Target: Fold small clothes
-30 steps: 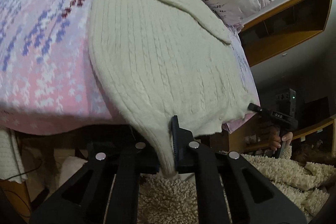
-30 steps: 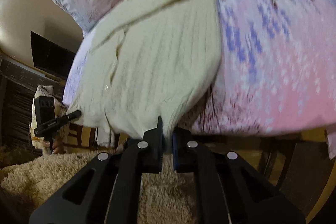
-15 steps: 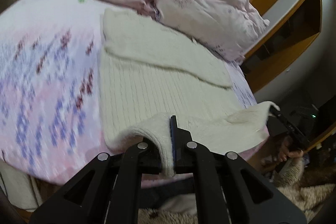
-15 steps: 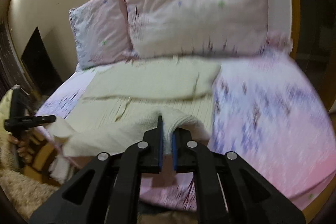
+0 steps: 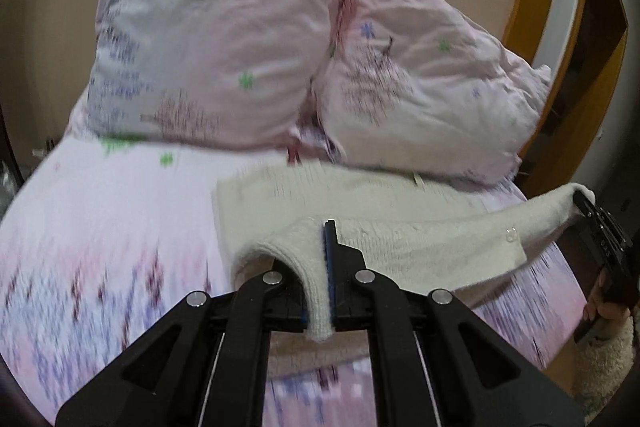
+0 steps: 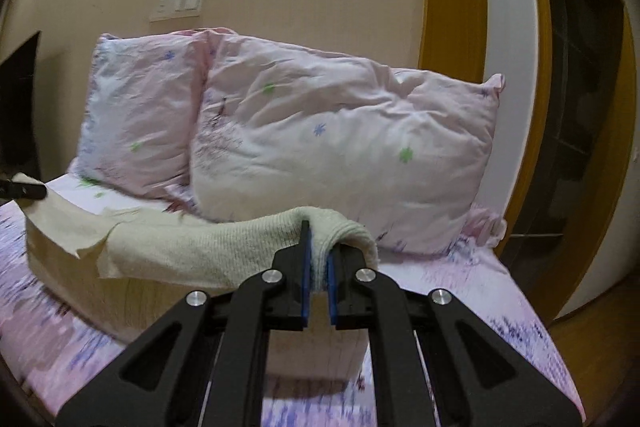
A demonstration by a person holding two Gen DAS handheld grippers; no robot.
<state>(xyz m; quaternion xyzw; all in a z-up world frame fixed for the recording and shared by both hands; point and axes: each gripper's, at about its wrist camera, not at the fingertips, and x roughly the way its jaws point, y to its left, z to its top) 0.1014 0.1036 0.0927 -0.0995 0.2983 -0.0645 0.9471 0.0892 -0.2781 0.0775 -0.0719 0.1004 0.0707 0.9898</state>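
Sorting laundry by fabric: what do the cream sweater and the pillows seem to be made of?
Sweater: a soft, matte knit, probably wool or acrylic. Ribbed stitches show where the left gripper and right gripper pinch its hem, and it drapes limply between them. Pillows: a thin woven cover, likely cotton, matte and finely creased, printed with small flowers. Fibre cannot be confirmed by sight.

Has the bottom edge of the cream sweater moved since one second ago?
Yes. The hem of the cream sweater, gripped by the left tongs and right tongs, hung below the bed edge; now it is lifted toward the pillows.
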